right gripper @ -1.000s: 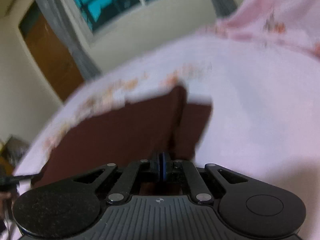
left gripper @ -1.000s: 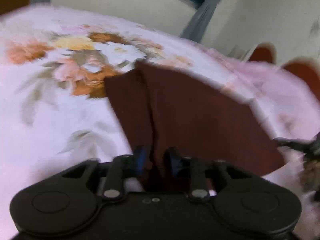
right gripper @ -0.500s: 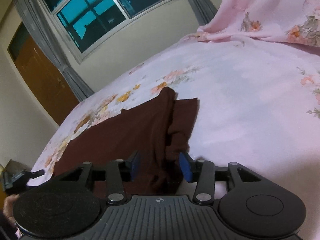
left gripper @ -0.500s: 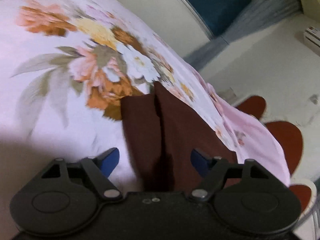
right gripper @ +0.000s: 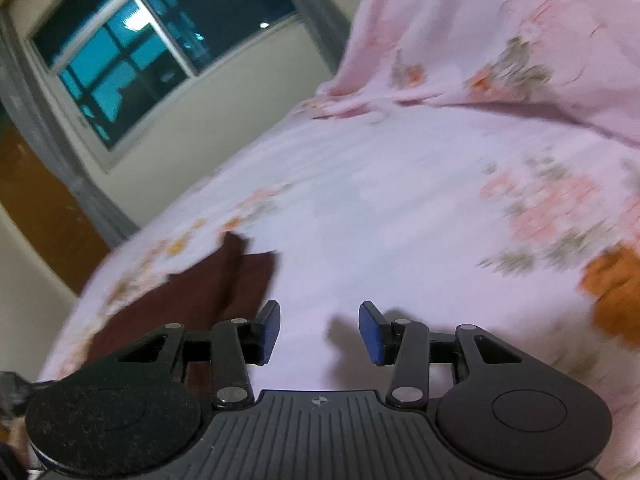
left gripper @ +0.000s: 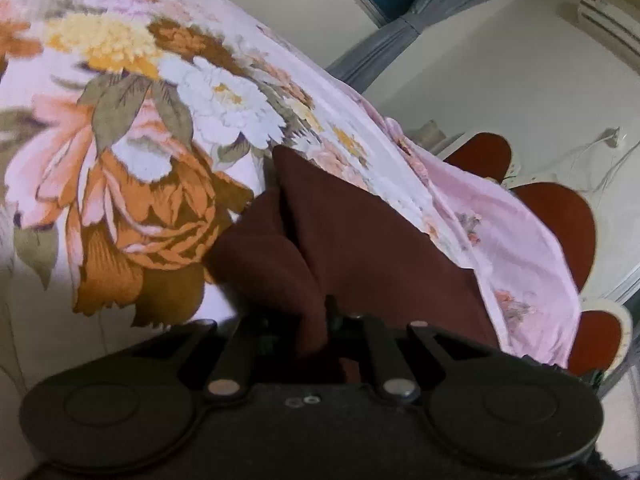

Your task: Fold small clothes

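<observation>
The bed (left gripper: 120, 184), covered by a pink floral sheet, drops away at its far edge in the left wrist view, where the sheet hangs down beside dark red rounded furniture panels (left gripper: 556, 216). In the right wrist view a wide stretch of bare sheet lies ahead of and to the right of the right claw (right gripper: 319, 330), running up to a raised pink fold of bedding (right gripper: 500, 40) at the far side.

The dark brown garment (left gripper: 360, 240) lies on the bed, partly folded, with a crease running along its length. The left claw (left gripper: 316, 320) is clenched on a bunched fold of the garment at its near end, and cloth spills over and hides its pads. The right claw is released, its blue pads (right gripper: 370, 332) spread wide apart over bare sheet, gripping nothing. From that view the garment (right gripper: 192, 300) lies to the left of the claw, its near part passing behind the left finger, its far corners pointing towards the bed's far edge; the view is blurred.

Cream walls surround the bed. A window (right gripper: 140, 52) with dark panes and a grey curtain (right gripper: 44, 152) stand behind it, beside an orange-brown door (right gripper: 36, 208). An air conditioner (left gripper: 608, 16) hangs high on the wall in the left wrist view.
</observation>
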{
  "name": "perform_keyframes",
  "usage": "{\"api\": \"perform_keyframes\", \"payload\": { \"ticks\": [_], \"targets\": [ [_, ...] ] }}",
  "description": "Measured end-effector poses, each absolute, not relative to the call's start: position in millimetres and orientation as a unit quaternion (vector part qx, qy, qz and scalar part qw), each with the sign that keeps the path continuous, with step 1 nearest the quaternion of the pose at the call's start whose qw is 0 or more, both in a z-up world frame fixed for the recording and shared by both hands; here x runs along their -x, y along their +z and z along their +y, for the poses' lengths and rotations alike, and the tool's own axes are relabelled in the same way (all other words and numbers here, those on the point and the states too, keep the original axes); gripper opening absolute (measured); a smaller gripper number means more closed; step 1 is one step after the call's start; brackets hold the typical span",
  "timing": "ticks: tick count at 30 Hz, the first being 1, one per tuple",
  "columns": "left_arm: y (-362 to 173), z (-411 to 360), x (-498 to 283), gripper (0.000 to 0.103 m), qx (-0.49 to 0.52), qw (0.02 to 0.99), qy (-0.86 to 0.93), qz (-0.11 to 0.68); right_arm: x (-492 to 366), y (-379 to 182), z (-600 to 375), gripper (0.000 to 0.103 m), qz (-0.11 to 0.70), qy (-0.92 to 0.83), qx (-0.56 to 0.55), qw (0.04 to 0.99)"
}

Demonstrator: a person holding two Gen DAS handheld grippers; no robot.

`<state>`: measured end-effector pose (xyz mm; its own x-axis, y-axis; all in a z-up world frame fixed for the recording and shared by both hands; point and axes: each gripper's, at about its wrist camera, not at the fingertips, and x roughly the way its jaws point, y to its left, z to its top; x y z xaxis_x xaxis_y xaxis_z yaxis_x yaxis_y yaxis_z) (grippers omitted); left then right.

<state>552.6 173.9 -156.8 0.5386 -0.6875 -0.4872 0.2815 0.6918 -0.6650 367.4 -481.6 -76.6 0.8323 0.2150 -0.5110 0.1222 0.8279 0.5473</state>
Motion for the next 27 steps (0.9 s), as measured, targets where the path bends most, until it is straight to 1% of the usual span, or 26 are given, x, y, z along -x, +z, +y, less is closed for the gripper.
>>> {"api": "perform_keyframes", "payload": {
  "ticks": [4,7,9,12,16,18,20,24,27],
  "targets": [
    [-123,151,-552,0.006,0.227,0.853,-0.269,0.386,-370,-74,-497,0.044,0.299,-0.015,-0.252,0.920],
    [-83,124,-551,0.006,0.215,0.854,-0.288,0.377,-366,-73,-505,0.044,0.295,-0.017,-0.249,0.922],
    [-56,81,-553,0.006,0.182,0.857,-0.303,0.376,-363,-72,-510,0.044,0.292,-0.017,-0.250,0.923],
    [-33,5,-557,0.006,0.131,0.855,-0.316,0.390,-357,-69,-519,0.044,0.283,-0.015,-0.263,0.922],
    [-34,-92,-560,0.006,0.083,0.855,-0.300,0.415,-344,-66,-535,0.044,0.272,-0.010,-0.272,0.923],
    [-42,-136,-559,0.007,0.067,0.848,-0.301,0.432,-338,-66,-543,0.044,0.269,-0.006,-0.271,0.924],
    [-54,-181,-554,0.006,0.027,0.849,-0.287,0.443,-333,-67,-551,0.044,0.269,-0.003,-0.268,0.925],
    [-84,-240,-541,0.006,-0.053,0.862,-0.248,0.440,-320,-76,-569,0.044,0.268,-0.008,-0.270,0.925],
    [-84,-255,-528,0.006,-0.094,0.873,-0.232,0.417,-309,-85,-582,0.044,0.265,-0.010,-0.286,0.921]
  ]
}}
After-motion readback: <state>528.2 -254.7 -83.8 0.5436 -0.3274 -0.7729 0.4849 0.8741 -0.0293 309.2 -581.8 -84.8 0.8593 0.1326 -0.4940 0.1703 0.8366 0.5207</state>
